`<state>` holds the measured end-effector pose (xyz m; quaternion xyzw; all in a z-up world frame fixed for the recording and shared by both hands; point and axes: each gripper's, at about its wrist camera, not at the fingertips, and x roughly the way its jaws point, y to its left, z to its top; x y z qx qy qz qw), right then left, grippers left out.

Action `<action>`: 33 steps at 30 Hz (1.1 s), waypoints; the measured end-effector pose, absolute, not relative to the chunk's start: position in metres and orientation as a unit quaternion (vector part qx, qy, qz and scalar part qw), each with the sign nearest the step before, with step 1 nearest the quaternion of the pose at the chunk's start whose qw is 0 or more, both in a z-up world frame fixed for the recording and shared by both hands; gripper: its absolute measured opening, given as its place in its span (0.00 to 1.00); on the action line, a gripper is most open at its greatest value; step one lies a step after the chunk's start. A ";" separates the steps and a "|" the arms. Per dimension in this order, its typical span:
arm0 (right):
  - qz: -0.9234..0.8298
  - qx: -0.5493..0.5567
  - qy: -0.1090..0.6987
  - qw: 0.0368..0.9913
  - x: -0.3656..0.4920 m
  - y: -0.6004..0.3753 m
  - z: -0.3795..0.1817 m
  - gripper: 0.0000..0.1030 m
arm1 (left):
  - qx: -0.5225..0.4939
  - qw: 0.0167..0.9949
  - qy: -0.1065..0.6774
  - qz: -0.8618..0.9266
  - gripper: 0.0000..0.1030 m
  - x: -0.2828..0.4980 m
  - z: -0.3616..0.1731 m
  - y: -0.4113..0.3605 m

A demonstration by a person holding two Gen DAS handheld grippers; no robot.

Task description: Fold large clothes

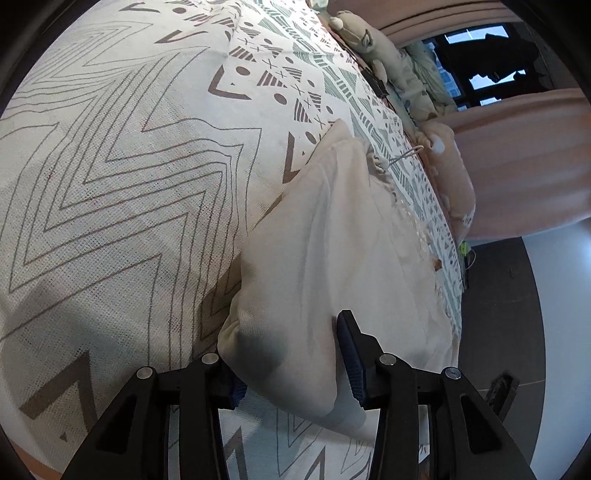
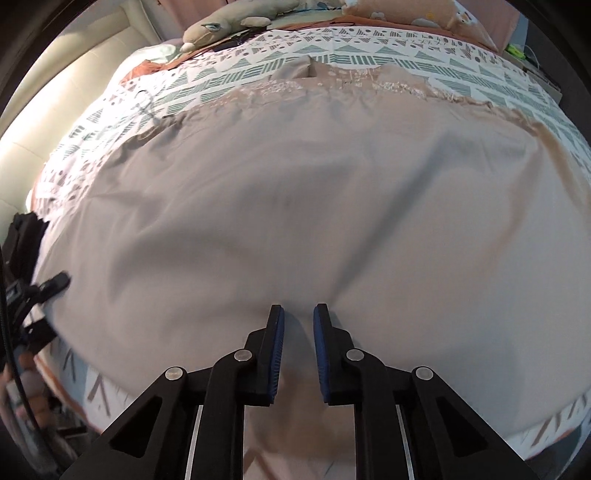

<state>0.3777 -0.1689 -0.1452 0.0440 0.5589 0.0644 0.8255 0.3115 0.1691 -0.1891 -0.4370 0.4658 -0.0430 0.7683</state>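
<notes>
A large pale beige garment [image 2: 295, 184] lies spread flat over the patterned bed cover [image 2: 369, 59]. My right gripper [image 2: 298, 314] points down onto its near part. The jaws stand close together with a narrow gap, and the pads do not visibly squeeze the cloth. In the left wrist view the garment [image 1: 332, 240] appears as a thick folded edge with a drawstring [image 1: 402, 153] at its far end. My left gripper [image 1: 291, 354] is shut on that folded edge: the cloth fills the space between the jaws and covers most of the left finger.
The bed cover [image 1: 110, 184] stretches away to the left. A plush toy [image 1: 369, 40] [image 2: 229, 22] and a peach pillow [image 1: 454, 177] lie along the far side. Dark floor [image 1: 495, 295] drops off at the bed's edge. A cream headboard [image 2: 55, 92] stands at the left.
</notes>
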 end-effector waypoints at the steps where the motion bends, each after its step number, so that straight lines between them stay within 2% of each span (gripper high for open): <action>1: 0.061 0.044 0.560 0.825 0.388 -0.171 -0.146 0.15 | -0.442 0.767 0.464 -0.038 0.41 0.310 -0.190 0.170; 7: 0.053 0.048 0.569 0.819 0.443 -0.180 -0.147 0.07 | -0.462 0.760 0.458 -0.010 0.37 0.302 -0.190 0.170; 17: 0.030 0.035 0.569 0.821 0.509 -0.177 -0.149 0.03 | -0.487 0.747 0.452 0.002 0.37 0.299 -0.194 0.173; 19: 0.025 0.031 0.564 0.825 0.523 -0.178 -0.150 0.04 | -0.494 0.741 0.454 0.000 0.35 0.299 -0.196 0.176; 23: 0.041 0.037 0.565 0.823 0.540 -0.183 -0.151 0.04 | -0.501 0.734 0.458 -0.001 0.23 0.296 -0.198 0.179; 24: 0.043 0.043 0.569 0.820 0.538 -0.185 -0.148 0.06 | -0.499 0.736 0.458 -0.002 0.19 0.296 -0.198 0.179; 26: 0.039 0.039 0.567 0.822 0.529 -0.188 -0.139 0.32 | -0.503 0.736 0.453 -0.011 0.13 0.293 -0.195 0.180; 28: 0.048 0.040 0.551 0.832 0.515 -0.193 -0.125 0.47 | -0.510 0.737 0.442 -0.029 0.11 0.292 -0.190 0.180; 33: 0.065 0.061 0.522 0.848 0.476 -0.218 -0.087 0.48 | -0.527 0.740 0.412 -0.066 0.07 0.283 -0.171 0.184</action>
